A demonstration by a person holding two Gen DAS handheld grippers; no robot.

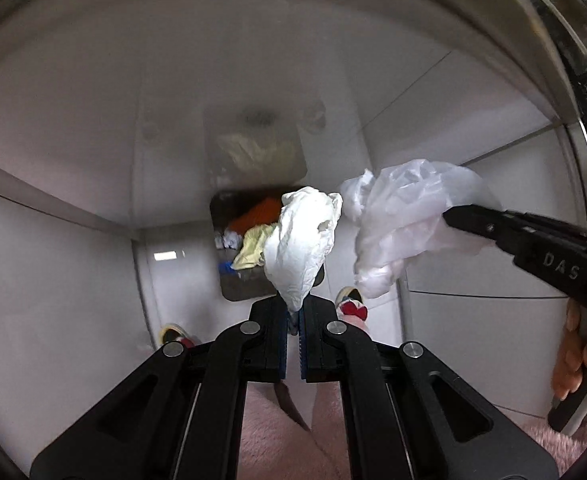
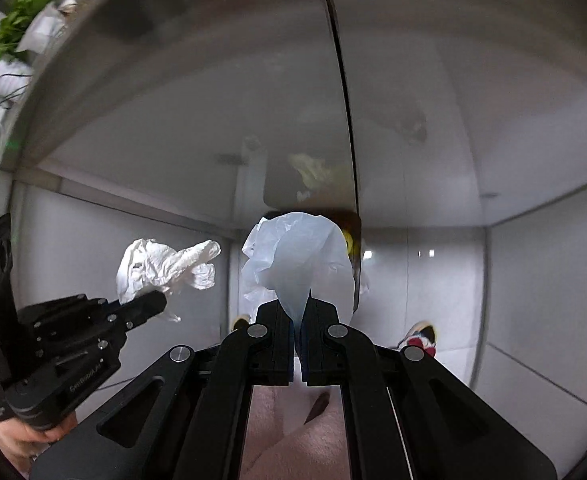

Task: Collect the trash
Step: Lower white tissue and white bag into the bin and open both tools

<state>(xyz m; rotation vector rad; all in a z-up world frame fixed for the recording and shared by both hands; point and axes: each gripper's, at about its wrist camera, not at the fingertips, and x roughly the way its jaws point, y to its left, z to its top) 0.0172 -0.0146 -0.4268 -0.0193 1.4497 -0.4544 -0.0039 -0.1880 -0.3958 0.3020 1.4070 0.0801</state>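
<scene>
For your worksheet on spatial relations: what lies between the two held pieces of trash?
Nothing: in the left wrist view, bare floor shows between the crumpled tissue and the plastic bag.

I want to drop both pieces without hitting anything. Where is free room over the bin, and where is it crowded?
The trash bin opening looks crowded: orange, yellow and white scraps fill it. The crumpled tissue in the left gripper hangs before its right edge; the plastic bag in the right gripper hangs further right. Bare floor lies left of the bin.
</scene>
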